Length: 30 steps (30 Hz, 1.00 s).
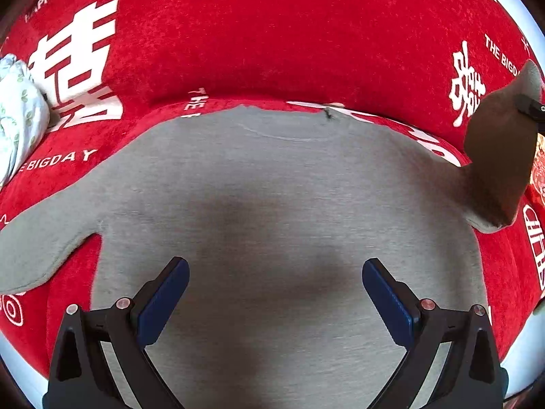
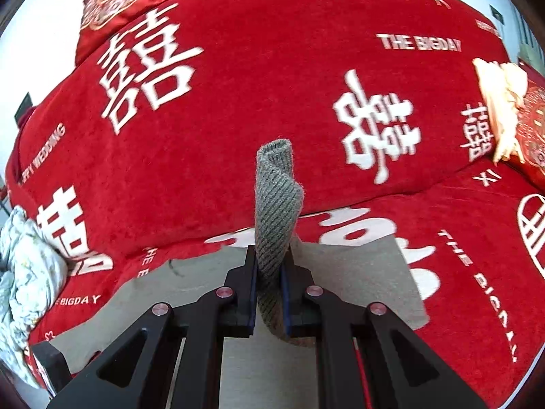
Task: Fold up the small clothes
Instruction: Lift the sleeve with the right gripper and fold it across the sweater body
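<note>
A small grey knitted sweater (image 1: 272, 187) lies flat on a red blanket, its neckline at the far side and one sleeve (image 1: 41, 248) stretched out to the left. My left gripper (image 1: 275, 289) hovers open over the sweater's body with nothing between its fingers. The other sleeve (image 1: 497, 156) is lifted off the blanket at the right edge of the left wrist view. In the right wrist view my right gripper (image 2: 269, 272) is shut on that sleeve's ribbed cuff (image 2: 276, 197), which stands up between the pads.
A red blanket (image 1: 272, 34) with white characters and lettering covers the bed. A crumpled pale printed garment (image 1: 17, 112) lies at the left. A red patterned cushion (image 2: 119, 3) sits at the far left, and a cream cloth (image 2: 500, 102) beside another red cushion at the right.
</note>
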Each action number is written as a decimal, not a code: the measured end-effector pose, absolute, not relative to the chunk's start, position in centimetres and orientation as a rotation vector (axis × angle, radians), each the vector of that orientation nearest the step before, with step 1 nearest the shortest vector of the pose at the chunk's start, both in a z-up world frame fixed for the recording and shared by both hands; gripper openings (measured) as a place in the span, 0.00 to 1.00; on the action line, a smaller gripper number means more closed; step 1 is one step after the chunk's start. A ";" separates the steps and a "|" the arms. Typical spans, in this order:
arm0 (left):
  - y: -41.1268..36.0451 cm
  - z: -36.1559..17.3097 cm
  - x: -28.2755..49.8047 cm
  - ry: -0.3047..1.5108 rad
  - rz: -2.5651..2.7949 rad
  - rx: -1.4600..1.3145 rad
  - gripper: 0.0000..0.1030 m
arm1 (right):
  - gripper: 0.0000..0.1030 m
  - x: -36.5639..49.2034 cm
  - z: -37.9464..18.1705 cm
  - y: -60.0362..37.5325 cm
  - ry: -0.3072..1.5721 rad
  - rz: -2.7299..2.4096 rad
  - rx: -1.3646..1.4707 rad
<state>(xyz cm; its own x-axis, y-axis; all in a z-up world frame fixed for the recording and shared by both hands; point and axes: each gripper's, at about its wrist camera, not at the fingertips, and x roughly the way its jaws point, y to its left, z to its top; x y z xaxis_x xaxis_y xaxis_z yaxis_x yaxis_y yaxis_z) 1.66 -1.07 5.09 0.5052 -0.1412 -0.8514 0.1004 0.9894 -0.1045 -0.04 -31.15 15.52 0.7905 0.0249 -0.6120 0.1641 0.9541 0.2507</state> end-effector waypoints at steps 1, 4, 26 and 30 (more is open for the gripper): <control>-0.6 5.1 1.7 1.031 -0.142 -0.048 1.00 | 0.12 0.2 15.3 -30.4 0.664 -0.068 0.297; 0.6 4.9 1.9 1.035 -0.134 -0.066 1.00 | 0.12 0.8 14.8 -28.3 0.683 -0.045 0.279; 10.5 3.2 1.4 1.071 -0.014 -0.226 1.00 | 0.12 4.5 6.6 -12.1 0.854 0.166 0.136; 10.9 3.1 1.2 1.072 -0.009 -0.236 1.00 | 0.12 4.9 5.6 -10.4 0.876 0.203 0.134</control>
